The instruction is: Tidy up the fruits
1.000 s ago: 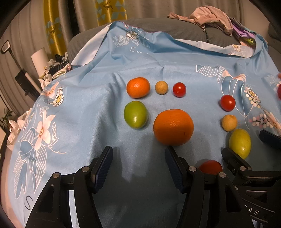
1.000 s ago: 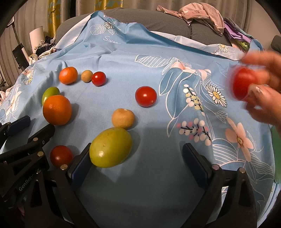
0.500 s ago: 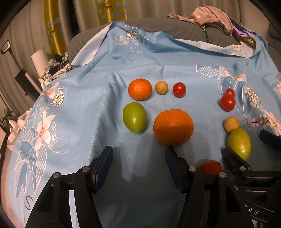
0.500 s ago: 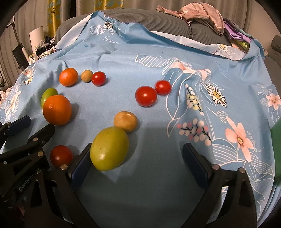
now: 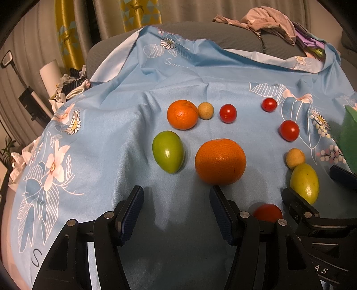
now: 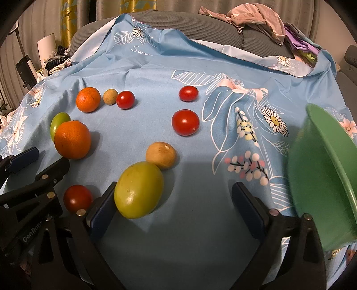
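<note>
Fruits lie on a blue flowered cloth [image 5: 111,133]. A big orange [image 5: 220,161] sits just beyond my open, empty left gripper [image 5: 176,209], with a green fruit [image 5: 168,151] to its left and a small orange [image 5: 182,114], a tan ball [image 5: 205,110] and a red tomato [image 5: 227,113] behind. My right gripper [image 6: 174,205] is open; its left finger touches a yellow-green fruit [image 6: 138,189]. Near it lie a tan fruit [image 6: 161,154], two tomatoes [image 6: 185,122] [image 6: 188,93] and a dark red tomato [image 6: 77,198].
A green bowl [image 6: 323,178] is tilted at the right edge of the right wrist view, blurred. Clothes are piled on the grey sofa back [image 5: 267,20]. A white roll and clutter [image 5: 51,73] stand off the cloth's left side.
A hand dropped a small red tomato on the cloth and left; it rolled to the far right group. A green bowl has come in at the right. The grippers have not moved.
</note>
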Tool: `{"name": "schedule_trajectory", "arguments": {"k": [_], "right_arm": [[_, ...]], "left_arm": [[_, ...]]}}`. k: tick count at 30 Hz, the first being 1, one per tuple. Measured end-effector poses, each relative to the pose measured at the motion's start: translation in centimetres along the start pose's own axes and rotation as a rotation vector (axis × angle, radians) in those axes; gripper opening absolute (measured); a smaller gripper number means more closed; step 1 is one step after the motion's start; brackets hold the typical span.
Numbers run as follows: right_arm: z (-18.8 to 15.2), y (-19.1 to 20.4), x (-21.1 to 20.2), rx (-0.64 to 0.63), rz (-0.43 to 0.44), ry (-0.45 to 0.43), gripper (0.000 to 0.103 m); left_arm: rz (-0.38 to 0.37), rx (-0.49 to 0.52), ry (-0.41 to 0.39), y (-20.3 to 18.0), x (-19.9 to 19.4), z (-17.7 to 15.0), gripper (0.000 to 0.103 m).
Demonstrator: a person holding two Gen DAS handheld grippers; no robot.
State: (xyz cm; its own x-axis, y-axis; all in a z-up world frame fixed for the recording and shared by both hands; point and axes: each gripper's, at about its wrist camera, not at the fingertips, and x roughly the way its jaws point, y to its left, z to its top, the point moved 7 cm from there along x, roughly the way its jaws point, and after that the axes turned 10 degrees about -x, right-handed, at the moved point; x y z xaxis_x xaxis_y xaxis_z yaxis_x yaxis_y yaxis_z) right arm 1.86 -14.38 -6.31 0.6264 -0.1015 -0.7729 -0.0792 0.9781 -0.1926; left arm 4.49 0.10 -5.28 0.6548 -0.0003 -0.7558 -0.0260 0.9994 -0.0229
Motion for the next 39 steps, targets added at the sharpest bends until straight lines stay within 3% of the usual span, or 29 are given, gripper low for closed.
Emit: {"name": "schedule_trajectory", "arguments": {"k": [6, 12, 16, 20, 27, 34, 36, 39], "right_arm": [[-0.1, -0.1, 0.0, -0.001, 0.001, 0.000, 0.099], [0.1, 0.2, 0.0, -0.006, 0.009, 0.001, 0.101], [-0.1, 0.1, 0.1, -0.008, 0.010, 0.010, 0.102], [-0.2, 0.3, 0.2, -0.004, 0.014, 0.017, 0.102], [-0.1, 0.2, -1.3, 0.048, 0.092, 0.048, 0.098], [1.9, -1.0, -4.4, 0.171, 0.255, -0.013, 0.090], [2.7, -1.7, -4.8, 0.219, 0.300, -0.029, 0.083], [3.4, -2.5, -4.7, 0.286, 0.332, -0.001, 0.065]], "left_arm": [[-0.009, -0.005, 0.015, 0.0, 0.2, -0.1, 0.062], [-0.065, -0.035, 0.031, 0.7, -0.6, 0.0, 0.061], [-0.127, -0.096, 0.060, 1.0, -1.3, 0.1, 0.061], [-0.151, -0.108, 0.024, 1.3, -2.6, 0.6, 0.061], [-0.269, -0.205, 0.058, 2.3, -3.9, 1.7, 0.061], [-0.343, -0.273, 0.111, 1.7, -4.8, 3.0, 0.061], [-0.337, -0.307, 0.161, 0.8, -4.2, 3.3, 0.059], [-0.295, -0.295, 0.212, -0.5, -2.9, 3.3, 0.054]]}}
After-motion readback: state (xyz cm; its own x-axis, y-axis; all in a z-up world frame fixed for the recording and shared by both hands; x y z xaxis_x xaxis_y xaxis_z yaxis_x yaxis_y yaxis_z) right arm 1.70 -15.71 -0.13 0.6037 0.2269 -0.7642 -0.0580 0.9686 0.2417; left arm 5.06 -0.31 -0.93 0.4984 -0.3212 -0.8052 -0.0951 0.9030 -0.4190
